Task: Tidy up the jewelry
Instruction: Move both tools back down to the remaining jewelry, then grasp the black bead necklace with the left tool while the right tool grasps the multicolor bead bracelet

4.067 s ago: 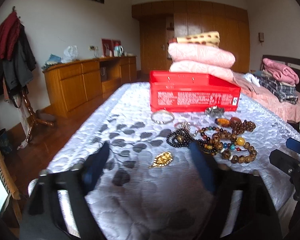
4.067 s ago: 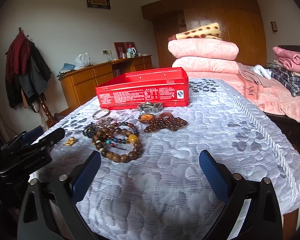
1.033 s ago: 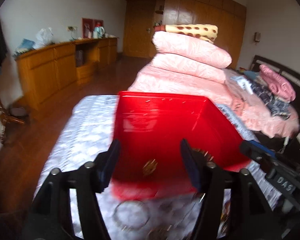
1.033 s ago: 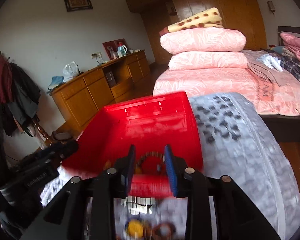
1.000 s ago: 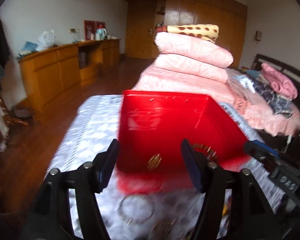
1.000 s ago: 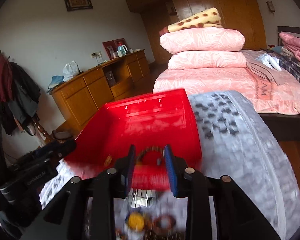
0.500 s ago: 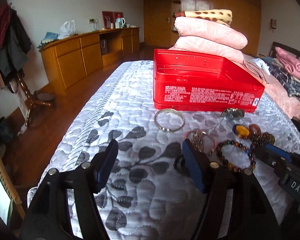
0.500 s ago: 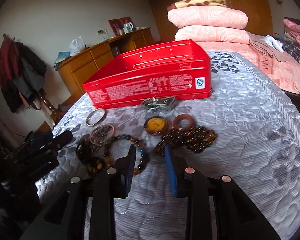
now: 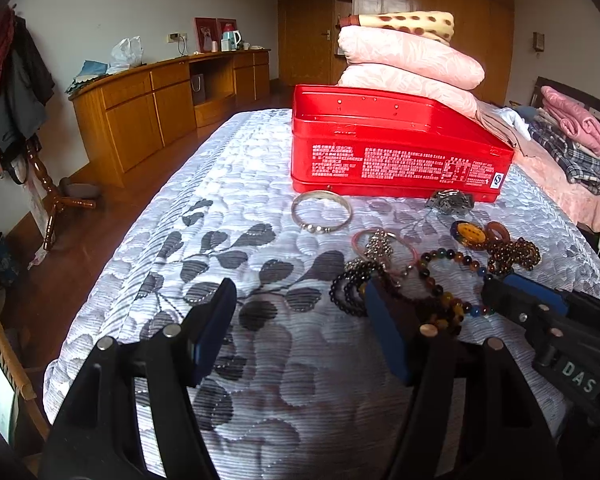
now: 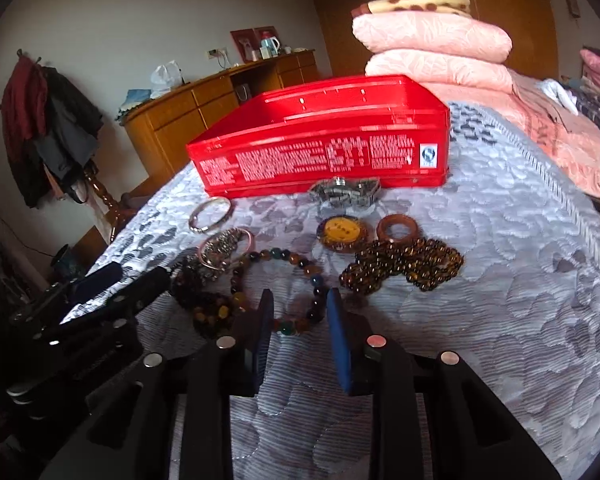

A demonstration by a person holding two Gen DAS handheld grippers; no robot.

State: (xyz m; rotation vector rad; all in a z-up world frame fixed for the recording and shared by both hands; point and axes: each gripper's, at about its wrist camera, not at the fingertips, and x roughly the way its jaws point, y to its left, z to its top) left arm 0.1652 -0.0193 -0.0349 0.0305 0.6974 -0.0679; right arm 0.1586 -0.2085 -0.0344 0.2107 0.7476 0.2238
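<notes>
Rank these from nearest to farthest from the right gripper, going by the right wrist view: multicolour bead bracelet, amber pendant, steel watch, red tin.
1. Multicolour bead bracelet, its near edge between the right gripper fingertips.
2. Amber pendant, just ahead, slightly right.
3. Steel watch, farther ahead, against the tin's front wall.
4. Red tin, behind everything.

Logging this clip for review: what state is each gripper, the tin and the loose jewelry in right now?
left gripper: open, empty
right gripper: open, empty, low by the multicolor bead bracelet
red tin: lid off, upright on the bed
silver bangle: flat on the quilt, outside the tin
brown bead strand: heaped on the quilt
watch: lying against the tin's front wall
</notes>
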